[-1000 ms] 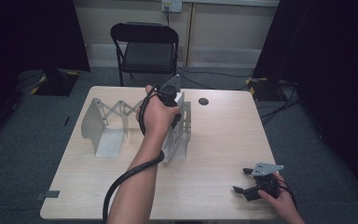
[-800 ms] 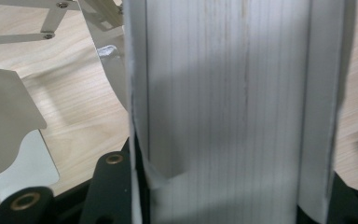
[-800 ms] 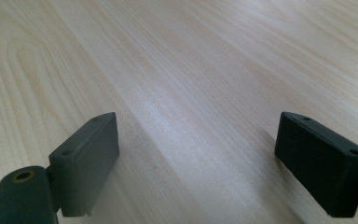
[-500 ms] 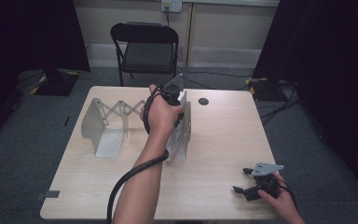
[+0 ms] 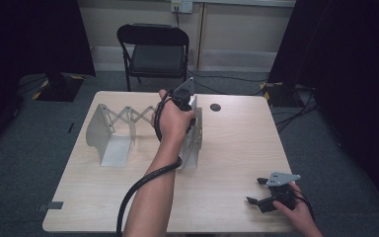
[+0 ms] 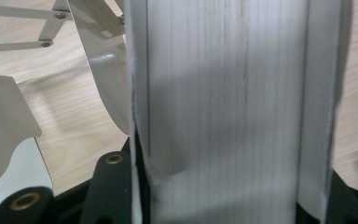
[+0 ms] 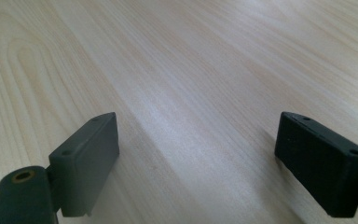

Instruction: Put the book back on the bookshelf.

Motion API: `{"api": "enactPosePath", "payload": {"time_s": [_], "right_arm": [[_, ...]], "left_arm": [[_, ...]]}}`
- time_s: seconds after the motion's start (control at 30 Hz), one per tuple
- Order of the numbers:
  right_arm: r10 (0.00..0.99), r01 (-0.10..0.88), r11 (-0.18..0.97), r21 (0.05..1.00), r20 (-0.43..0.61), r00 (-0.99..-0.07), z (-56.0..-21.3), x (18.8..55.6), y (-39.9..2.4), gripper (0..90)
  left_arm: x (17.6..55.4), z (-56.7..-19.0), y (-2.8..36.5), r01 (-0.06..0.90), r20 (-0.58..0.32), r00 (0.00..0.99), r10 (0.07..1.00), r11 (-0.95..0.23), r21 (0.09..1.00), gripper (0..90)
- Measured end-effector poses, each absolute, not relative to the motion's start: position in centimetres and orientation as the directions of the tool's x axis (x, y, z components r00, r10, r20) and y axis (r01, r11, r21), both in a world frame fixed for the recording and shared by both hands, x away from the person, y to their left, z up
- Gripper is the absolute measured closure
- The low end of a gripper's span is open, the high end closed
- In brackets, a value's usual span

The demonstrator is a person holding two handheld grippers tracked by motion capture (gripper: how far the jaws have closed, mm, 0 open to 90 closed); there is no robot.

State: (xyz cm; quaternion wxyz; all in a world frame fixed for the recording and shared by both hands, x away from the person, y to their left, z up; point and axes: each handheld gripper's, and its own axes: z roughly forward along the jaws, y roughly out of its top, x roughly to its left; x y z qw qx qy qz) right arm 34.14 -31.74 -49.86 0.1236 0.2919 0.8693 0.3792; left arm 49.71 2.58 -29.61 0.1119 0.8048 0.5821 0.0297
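Left gripper [image 5: 186, 106] is clamped on the right end panel [image 5: 193, 143] of the expanding metal rack [image 5: 128, 131], jaws pinching the plate's top edge. Close up from the left gripper view, the pale plate [image 6: 233, 112] runs straight up between the two black jaws, with pads tight on either side of it. The person's left hand [image 5: 171, 121] wraps the gripper body, and the cable loops back along the forearm.

Rack position: centre-left of the wooden table [image 5: 237, 148], standing upright. Left end panel [image 5: 98, 133] sits near the table's left edge, scissor links [image 5: 131, 116] stretched between the two panels, partly extended. A flat shelf leaf lies on the tabletop beside the left panel.

Small dark round disc [image 5: 215, 107] sits on the table just right of the gripped panel, apart from it.

Right gripper [image 5: 262, 192] rests low at the table's near right corner, well apart from the rack. Jaws spread wide; the right gripper view shows bare wood [image 7: 191, 93] between them, nothing gripped.

Black folding chair [image 5: 153, 49] stands behind the table's far edge.
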Motion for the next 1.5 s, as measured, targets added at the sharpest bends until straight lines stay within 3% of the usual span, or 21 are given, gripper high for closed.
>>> {"api": "enactPosePath", "payload": {"time_s": [1.5], "right_arm": [[0.601,0.414,0.542,0.732,0.007,-0.799,-49.86,34.14,-31.73,13.0]], "left_arm": [[50.02,-30.34,1.64,0.936,-0.096,0.267,0.959,-0.234,0.264,52.9]]}}
